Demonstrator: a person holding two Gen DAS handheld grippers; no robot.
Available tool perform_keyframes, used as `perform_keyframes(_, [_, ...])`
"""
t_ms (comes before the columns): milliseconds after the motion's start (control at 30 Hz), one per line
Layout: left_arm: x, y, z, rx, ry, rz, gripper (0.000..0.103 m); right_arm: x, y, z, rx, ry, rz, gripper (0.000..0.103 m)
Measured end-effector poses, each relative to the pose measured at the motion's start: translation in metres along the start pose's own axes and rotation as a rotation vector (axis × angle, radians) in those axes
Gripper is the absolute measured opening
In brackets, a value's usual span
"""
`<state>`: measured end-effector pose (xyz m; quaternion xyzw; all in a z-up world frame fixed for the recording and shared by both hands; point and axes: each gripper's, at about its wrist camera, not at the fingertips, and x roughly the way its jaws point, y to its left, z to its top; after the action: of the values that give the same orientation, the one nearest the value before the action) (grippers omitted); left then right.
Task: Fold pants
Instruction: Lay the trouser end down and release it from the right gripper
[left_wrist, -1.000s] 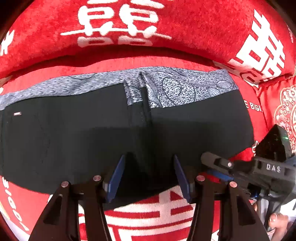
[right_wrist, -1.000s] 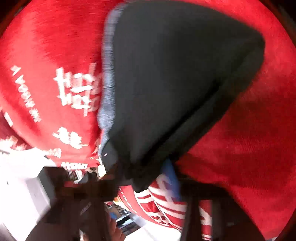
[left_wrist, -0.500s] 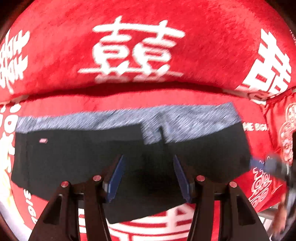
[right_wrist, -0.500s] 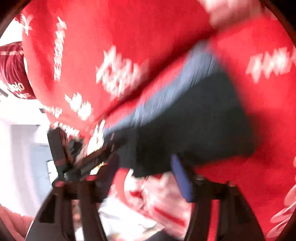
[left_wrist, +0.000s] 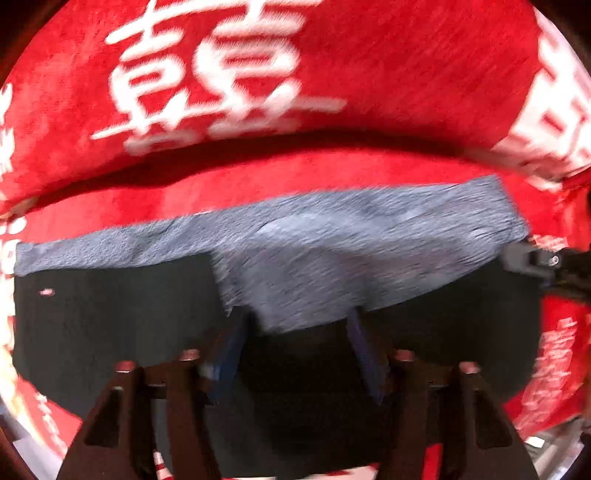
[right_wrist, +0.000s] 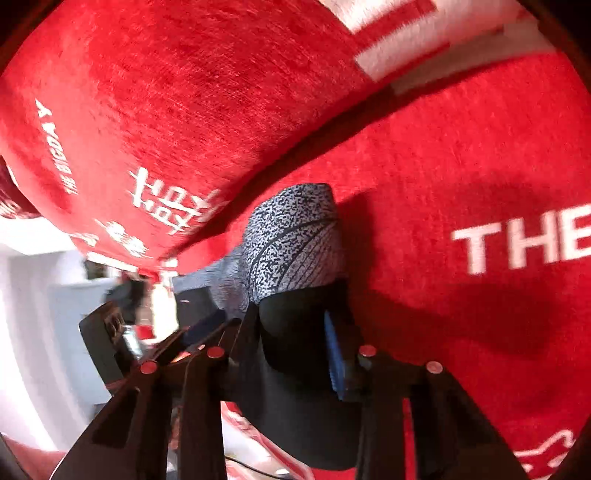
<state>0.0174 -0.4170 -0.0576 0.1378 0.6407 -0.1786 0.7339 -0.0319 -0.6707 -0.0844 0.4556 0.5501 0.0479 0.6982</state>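
Black pants (left_wrist: 110, 325) with a grey speckled waistband (left_wrist: 369, 236) lie across a red plush cover (left_wrist: 295, 177). My left gripper (left_wrist: 297, 343) points down over their middle. Its blue pads (left_wrist: 229, 354) have bunched black cloth and a pulled-up grey flap between them while the jaws are opening. At the pants' right end my right gripper (right_wrist: 291, 332) is closing, and the black cloth (right_wrist: 295, 325) just under the waistband end (right_wrist: 295, 236) fills the gap up to its blue pad (right_wrist: 334, 358). The left wrist view shows the right gripper (left_wrist: 532, 258) at that same end.
A thick red cushion (left_wrist: 369, 66) with white characters runs along the far side of the pants. White lettering marks the cover (right_wrist: 517, 243). In the right wrist view the cover's edge drops to a pale room (right_wrist: 33, 302) on the left.
The grey waistband has bulged toward my left gripper's fingers. My right gripper let go of the black corner, rolled, swung to the pants' right end and now has that end between its pads.
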Motion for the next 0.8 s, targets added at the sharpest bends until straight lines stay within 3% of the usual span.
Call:
perform_keyframes(67, [0.011,0.015,-0.003,-0.102,0.045,-0.053,0.086,0.015,0.001,0.002,-0.034,-0.004,-0.224,0.039])
perform_keyframes(133, [0.008,0.023,-0.002,-0.158,0.06,-0.066,0.086,0.019,0.002,0.002,0.007,-0.028,-0.223,0.043])
perform_keyframes(233, [-0.006,0.022,-0.007,-0.126,0.04,0.011,0.086,0.007,0.006,-0.009,-0.006,-0.05,-0.25,0.054])
perform_keyframes(367, [-0.022,0.028,-0.023,-0.15,0.037,0.025,0.086,-0.022,0.027,-0.037,-0.102,-0.079,-0.335,0.054])
perform_keyframes(500, [-0.034,0.052,-0.047,-0.212,0.043,0.033,0.086,-0.024,0.068,-0.055,-0.236,-0.078,-0.283,0.054])
perform_keyframes(633, [-0.037,0.071,-0.073,-0.28,0.061,0.047,0.086,0.037,0.127,-0.046,-0.406,0.039,-0.211,0.052])
perform_keyframes(700, [-0.035,0.079,-0.081,-0.304,0.062,0.039,0.086,0.069,0.15,-0.041,-0.464,0.075,-0.196,0.041])
perform_keyframes(800, [-0.027,0.082,-0.091,-0.306,0.06,0.05,0.086,0.131,0.151,-0.039,-0.48,0.213,-0.281,0.039])
